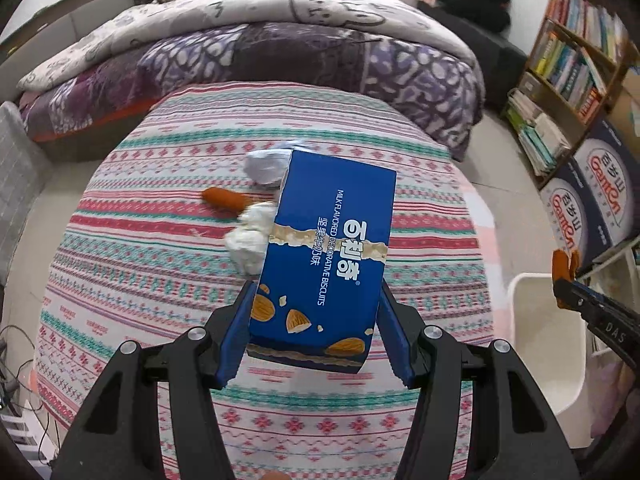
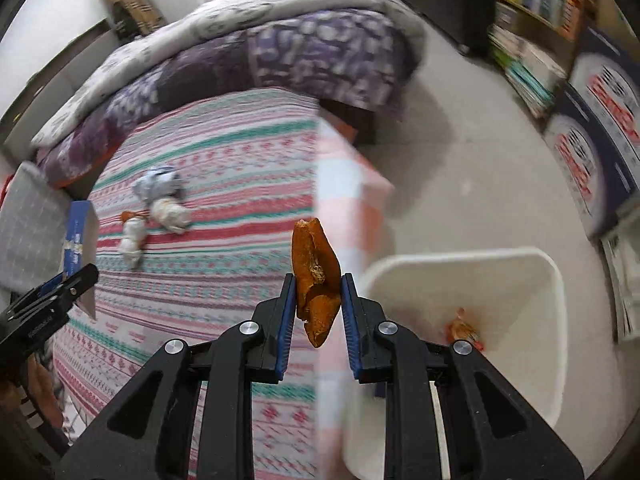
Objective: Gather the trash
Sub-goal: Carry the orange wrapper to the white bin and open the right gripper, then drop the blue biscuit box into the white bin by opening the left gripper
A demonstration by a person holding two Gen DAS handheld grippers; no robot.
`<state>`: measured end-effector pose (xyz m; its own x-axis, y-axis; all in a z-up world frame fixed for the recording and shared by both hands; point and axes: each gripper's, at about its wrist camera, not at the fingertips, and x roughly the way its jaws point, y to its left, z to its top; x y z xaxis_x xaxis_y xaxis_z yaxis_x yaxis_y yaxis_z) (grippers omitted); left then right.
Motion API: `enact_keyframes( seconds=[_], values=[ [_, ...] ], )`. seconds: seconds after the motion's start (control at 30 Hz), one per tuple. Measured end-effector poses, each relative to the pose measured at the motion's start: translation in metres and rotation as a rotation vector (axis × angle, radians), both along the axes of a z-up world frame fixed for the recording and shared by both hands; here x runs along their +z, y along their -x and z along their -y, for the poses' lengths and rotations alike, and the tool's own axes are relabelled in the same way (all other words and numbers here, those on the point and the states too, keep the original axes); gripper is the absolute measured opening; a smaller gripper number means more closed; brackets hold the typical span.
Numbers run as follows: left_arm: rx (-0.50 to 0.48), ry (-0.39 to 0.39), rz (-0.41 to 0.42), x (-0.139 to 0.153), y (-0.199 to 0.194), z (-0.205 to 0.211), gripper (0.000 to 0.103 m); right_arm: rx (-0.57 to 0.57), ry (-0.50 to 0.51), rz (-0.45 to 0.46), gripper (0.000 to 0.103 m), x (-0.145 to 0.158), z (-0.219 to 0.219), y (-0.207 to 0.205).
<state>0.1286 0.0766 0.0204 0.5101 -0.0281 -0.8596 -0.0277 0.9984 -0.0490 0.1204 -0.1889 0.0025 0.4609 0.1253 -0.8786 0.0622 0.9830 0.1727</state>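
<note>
Right gripper [image 2: 318, 312] pinches orange peel [image 2: 316, 276], left gripper [image 1: 314, 336] clamps biscuit box [image 1: 328, 248]; loose peel could miss the white bin [image 2: 520, 264]

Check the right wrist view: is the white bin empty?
No. An orange-red wrapper already lies at the bottom of the white bin, beside the right gripper holding an orange peel.

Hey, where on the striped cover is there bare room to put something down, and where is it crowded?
Bare: the near stretch of the striped cover, below the trash cluster, and the far band between the cluster and the quilt. Crowded: the middle, where the tissue wads, orange peel and crumpled wrapper lie close together.
</note>
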Motion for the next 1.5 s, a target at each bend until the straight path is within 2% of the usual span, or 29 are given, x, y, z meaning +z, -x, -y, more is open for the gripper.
enact_keyframes(
  seconds=[0.2, 0.3, 0.43, 0.63, 0.9, 1.0, 1.03, 1.1, 1.17, 1.3, 1.43, 1.5],
  values=[
    [-0.069, 0.019, 0.024, 0.004, 0.002, 0.037, 0.057, -0.099, 0.029, -0.046, 0.022, -0.006, 0.04, 0.021],
    [-0.109, 0.028, 0.031, 0.004, 0.005, 0.058, 0.057, -0.172, 0.053, -0.049, 0.028, -0.008, 0.058, 0.027],
    [-0.171, 0.046, 0.039, 0.003, 0.01, 0.086, 0.057, -0.271, 0.048, -0.019, 0.06, -0.004, 0.083, 0.034],
    [-0.253, 0.096, 0.029, -0.002, 0.015, 0.127, 0.057, -0.388, 0.069, 0.046, 0.077, 0.007, 0.109, 0.044],
    [-0.395, 0.15, -0.008, -0.015, 0.025, 0.178, 0.058, -0.487, 0.055, 0.094, 0.083, 0.015, 0.134, 0.053],
    [-0.507, 0.253, -0.042, -0.018, 0.031, 0.194, 0.059, -0.519, 0.043, 0.105, 0.084, 0.016, 0.141, 0.055],
    [-0.544, 0.287, -0.054, -0.018, 0.033, 0.199, 0.06, -0.525, 0.036, 0.106, 0.084, 0.016, 0.141, 0.056],
    [-0.581, 0.324, -0.068, -0.015, 0.036, 0.205, 0.075, -0.537, 0.017, 0.109, 0.085, 0.016, 0.141, 0.055],
    [-0.58, 0.329, -0.063, -0.012, 0.036, 0.204, 0.076, -0.545, 0.005, 0.116, 0.086, 0.018, 0.141, 0.055],
    [-0.509, 0.271, -0.044, -0.01, 0.027, 0.186, 0.076, -0.54, -0.009, 0.129, 0.089, 0.019, 0.133, 0.052],
    [-0.362, 0.162, -0.025, -0.012, 0.008, 0.152, 0.076, -0.513, -0.032, 0.12, 0.089, 0.017, 0.118, 0.045],
    [-0.274, 0.078, -0.023, -0.014, -0.005, 0.132, 0.076, -0.484, -0.034, 0.114, 0.09, 0.015, 0.105, 0.039]
  ],
)
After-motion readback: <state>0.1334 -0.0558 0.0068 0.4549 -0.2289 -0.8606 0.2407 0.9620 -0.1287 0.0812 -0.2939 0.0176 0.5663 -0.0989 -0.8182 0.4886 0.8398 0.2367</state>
